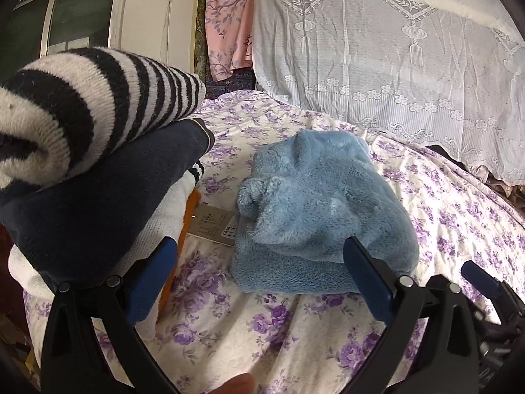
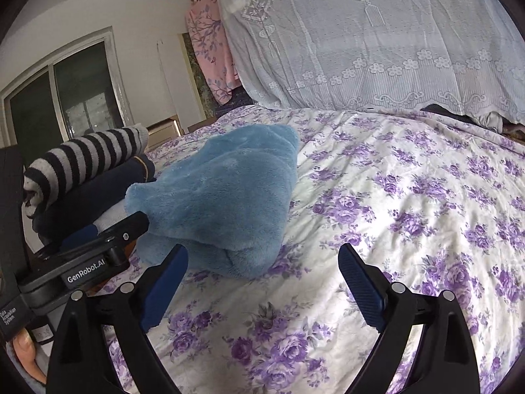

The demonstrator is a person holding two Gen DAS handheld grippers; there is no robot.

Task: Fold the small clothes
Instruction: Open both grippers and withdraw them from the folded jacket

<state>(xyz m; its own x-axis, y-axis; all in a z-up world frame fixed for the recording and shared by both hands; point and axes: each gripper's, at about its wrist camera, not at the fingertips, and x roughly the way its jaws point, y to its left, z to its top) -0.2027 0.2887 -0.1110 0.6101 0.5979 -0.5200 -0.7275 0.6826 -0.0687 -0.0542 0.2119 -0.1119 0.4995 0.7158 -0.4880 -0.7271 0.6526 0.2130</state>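
Observation:
A fluffy light-blue garment (image 1: 315, 207) lies folded into a bundle on the purple-flowered bedspread (image 1: 249, 331). My left gripper (image 1: 259, 246) is open just in front of its near edge, with nothing between the fingers. In the right wrist view the same blue garment (image 2: 223, 197) lies ahead and to the left. There my right gripper (image 2: 262, 256) stands wide open over the bedspread (image 2: 410, 213), at the bundle's near right corner, holding nothing. The left gripper's black body (image 2: 88, 262) shows at the left of that view.
A stack of folded clothes sits left of the blue garment: a rolled black-and-white striped piece (image 1: 95, 105) on a navy one (image 1: 108, 197), over white and orange layers. A paper tag (image 1: 213, 226) lies beside it. A lace-covered heap (image 1: 393, 59) rises behind.

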